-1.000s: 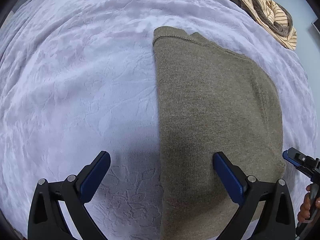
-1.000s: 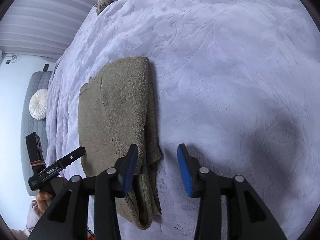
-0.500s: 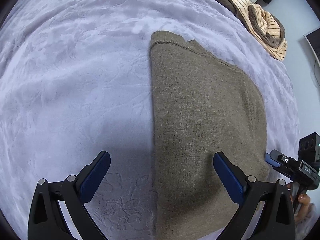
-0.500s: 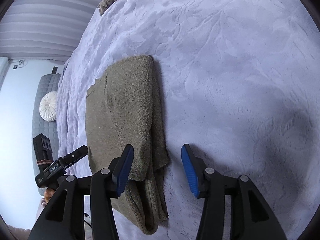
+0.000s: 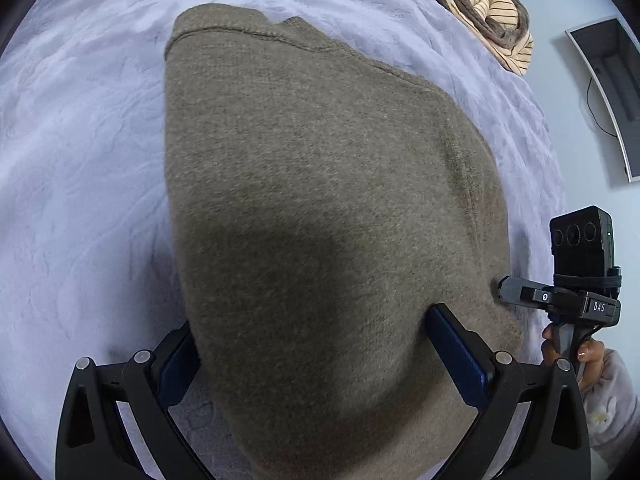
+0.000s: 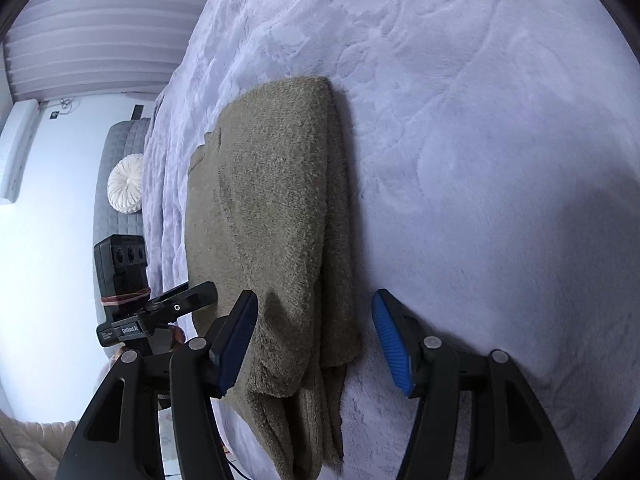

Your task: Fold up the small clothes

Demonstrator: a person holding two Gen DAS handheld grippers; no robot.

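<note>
The bed (image 5: 80, 160), under its pale lilac plush blanket, fills both views, and my olive knit garment (image 5: 320, 200) lies folded on it, taking up the centre of the left view and running down the left-centre of the right view (image 6: 276, 208). I judge it soft, thick and fairly light, floppy rather than stiff, with stacked layers that may slide apart; the loose layered ends at the bottom of the right view look like the place to pinch, all layers together. A striped cloth heap (image 5: 492, 12) sits in the upper right of the left view, well apart. Now the left claw (image 5: 320, 364): wide open, released, straddling the near end of the knit, its right pad touching the fabric, gripping nothing. The right claw (image 6: 316, 340) is also spread open and holds nothing, with the garment's folded edge between its fingers, the left pad (image 6: 236, 340) just against the knit.
</note>
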